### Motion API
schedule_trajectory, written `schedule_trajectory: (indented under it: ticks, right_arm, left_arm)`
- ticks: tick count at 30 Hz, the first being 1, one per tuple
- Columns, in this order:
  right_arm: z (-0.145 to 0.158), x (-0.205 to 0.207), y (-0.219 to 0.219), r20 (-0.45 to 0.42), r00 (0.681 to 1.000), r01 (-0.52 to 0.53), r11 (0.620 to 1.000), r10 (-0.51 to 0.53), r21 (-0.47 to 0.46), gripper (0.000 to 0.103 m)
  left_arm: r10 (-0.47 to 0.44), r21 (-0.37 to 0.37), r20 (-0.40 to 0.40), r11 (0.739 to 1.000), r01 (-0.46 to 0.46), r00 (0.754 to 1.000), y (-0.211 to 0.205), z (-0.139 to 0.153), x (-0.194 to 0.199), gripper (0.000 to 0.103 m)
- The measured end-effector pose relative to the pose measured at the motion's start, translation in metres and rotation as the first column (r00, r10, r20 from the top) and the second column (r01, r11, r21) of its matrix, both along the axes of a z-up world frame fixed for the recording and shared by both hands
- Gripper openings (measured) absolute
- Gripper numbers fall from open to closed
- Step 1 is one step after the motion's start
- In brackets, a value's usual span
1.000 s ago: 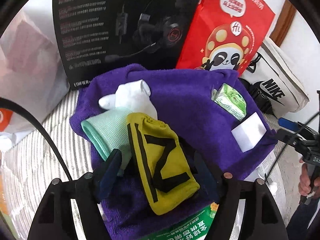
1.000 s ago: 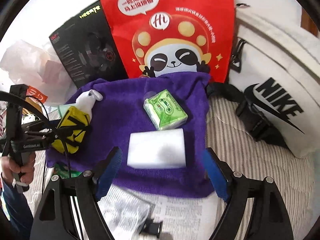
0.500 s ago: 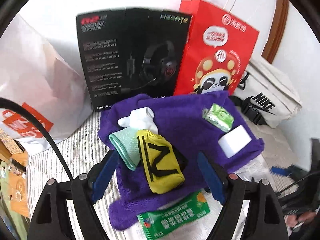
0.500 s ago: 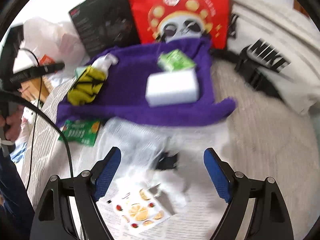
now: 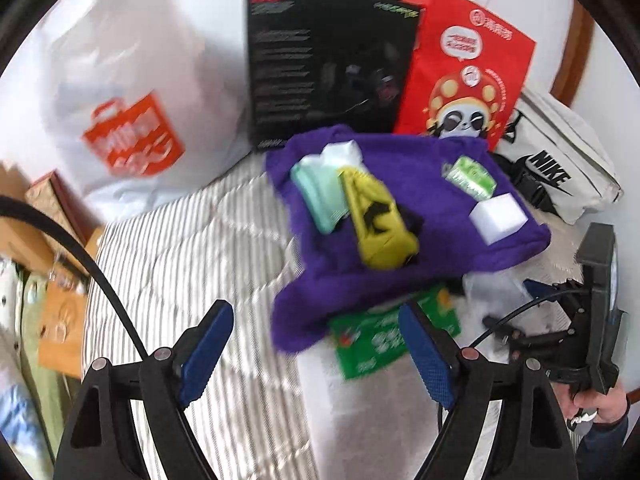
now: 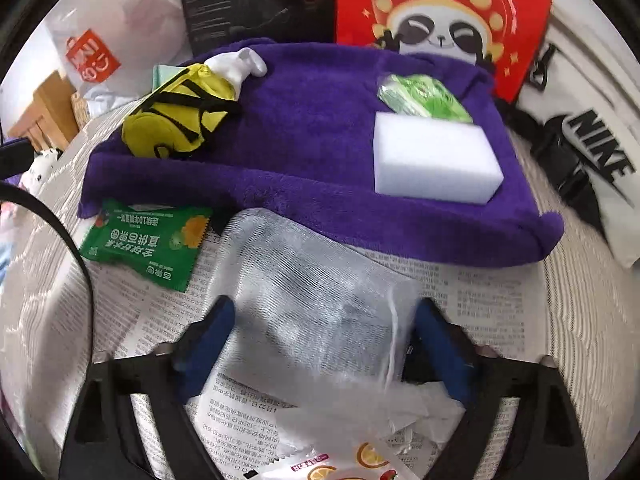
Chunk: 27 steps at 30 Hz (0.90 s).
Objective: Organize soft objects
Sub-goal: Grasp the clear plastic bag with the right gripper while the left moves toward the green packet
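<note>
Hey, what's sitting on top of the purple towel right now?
On the purple towel: yellow sock, white sock, mint cloth, green tissue pack, white sponge. Anything beneath the towel is hidden.

Ahead of the blue-padded left gripper, a purple towel is seen bearing a yellow sock marked in black, a mint-green cloth, a white sponge and a green tissue pack. The bedding is striped grey and white. Between the blue pads of the right gripper a clear, whitish plastic bag is shown, with a green packet to its left and a red panda-printed bag beyond.
</note>
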State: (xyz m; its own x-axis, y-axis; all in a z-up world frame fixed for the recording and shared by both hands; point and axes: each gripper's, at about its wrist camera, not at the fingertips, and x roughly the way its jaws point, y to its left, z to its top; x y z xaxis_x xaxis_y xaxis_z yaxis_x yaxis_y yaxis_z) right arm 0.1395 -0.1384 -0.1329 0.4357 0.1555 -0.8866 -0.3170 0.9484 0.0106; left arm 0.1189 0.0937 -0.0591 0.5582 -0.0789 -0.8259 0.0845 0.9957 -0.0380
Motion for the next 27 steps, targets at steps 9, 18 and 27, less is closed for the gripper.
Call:
schedule_trajectory:
  ticks: [9,18,27]
  right_arm:
    - [0.019,-0.012,-0.025,-0.006,1.0,-0.001,0.997,0.002,0.081,0.011]
    - [0.048,-0.026,-0.057,0.031,0.998,0.054,0.99,-0.059,0.134,0.011]
    - [0.044,-0.042,-0.101,-0.001,0.99,0.142,0.979,-0.144,0.148,0.011]
  left_arm:
    - [0.062,-0.035,-0.046,0.997,-0.064,0.997,0.018,-0.02,-0.028,0.084]
    - [0.008,-0.063,-0.107,0.998,-0.015,0.994,-0.009,-0.054,-0.029,0.084]
    - [-0.1,0.006,-0.07,0.995,0.101,0.992,-0.035,-0.066,-0.02,0.084]
